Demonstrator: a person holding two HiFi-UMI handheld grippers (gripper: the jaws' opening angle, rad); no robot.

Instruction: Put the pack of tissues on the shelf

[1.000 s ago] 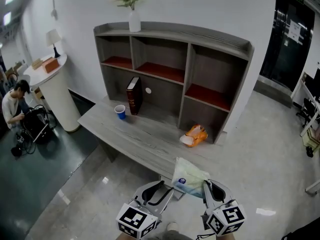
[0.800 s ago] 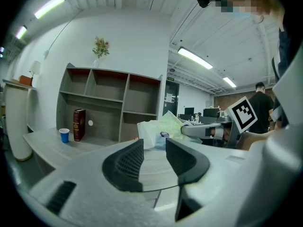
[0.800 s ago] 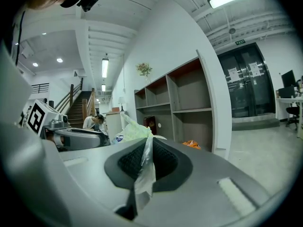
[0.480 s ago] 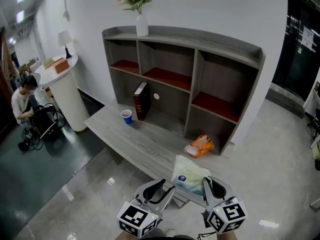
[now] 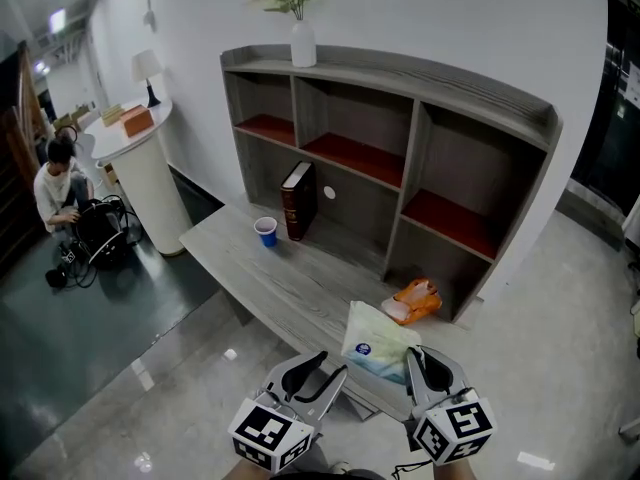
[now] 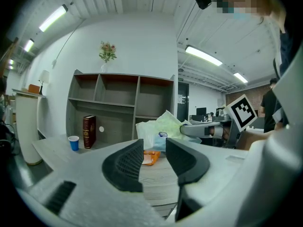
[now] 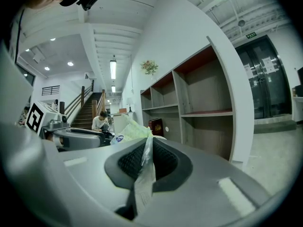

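Grey wood-grain desk (image 5: 262, 280) stands by a white wall (image 5: 450, 18) on a glossy floor (image 5: 150, 368), with an open shelf (image 5: 420, 133) along its back. A book (image 5: 298, 200), a blue cup (image 5: 266, 231) and an orange bag (image 5: 415, 301) rest on it. Jaws of the right hand-held gripper (image 5: 418, 363) pinch the plastic edge of the tissues (image 5: 372, 343) — the left hand-held gripper (image 5: 318, 368) stands beside it, jaws a narrow gap apart, empty. The tissues hang over the desk's near edge, long axis running ahead of the jaws toward the shelf.
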